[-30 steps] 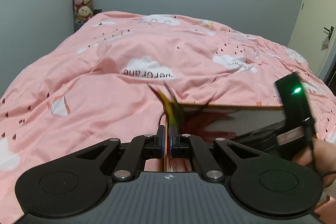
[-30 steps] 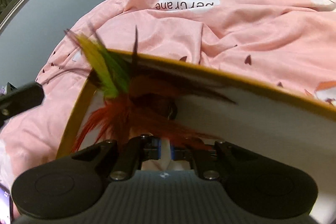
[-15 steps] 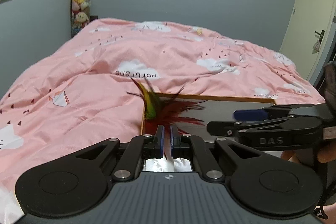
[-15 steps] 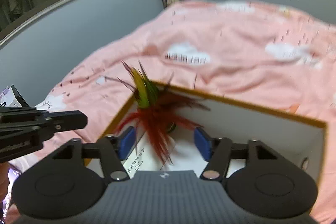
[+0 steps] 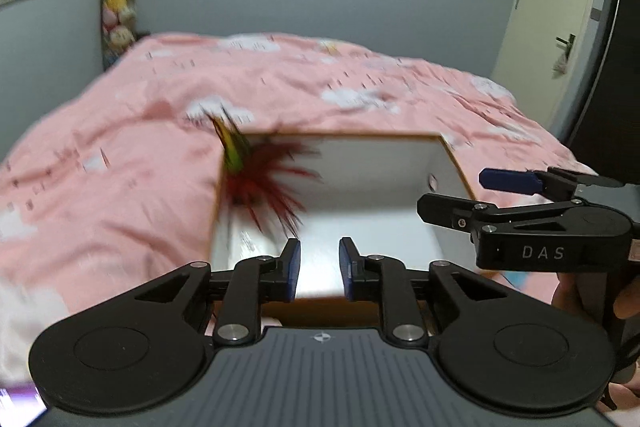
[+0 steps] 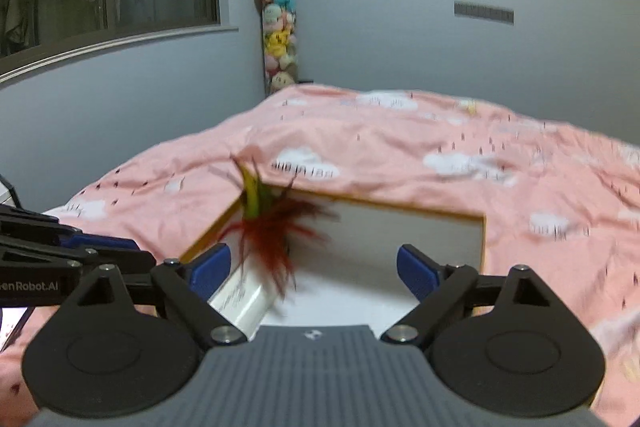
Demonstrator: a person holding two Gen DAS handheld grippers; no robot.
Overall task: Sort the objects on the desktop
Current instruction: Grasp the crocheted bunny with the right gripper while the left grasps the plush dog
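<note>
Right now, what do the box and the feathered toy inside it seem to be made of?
The box looks like cardboard: thin flat walls, matte white inside, tan edge along the rim. The feathered toy looks like dyed feathers, red with yellow-green, in wispy splayed strands; motion blur leaves real or synthetic open.

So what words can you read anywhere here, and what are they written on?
"DAS": white letters on the side of the right gripper, seen from the left wrist.
"enRobot.AI": on the side of the left gripper, seen from the right wrist; its start is cut off.
Dark print on a white cloud of the pink duvet: too blurred to read.
Small print on a white item in the box: too blurred.
</note>
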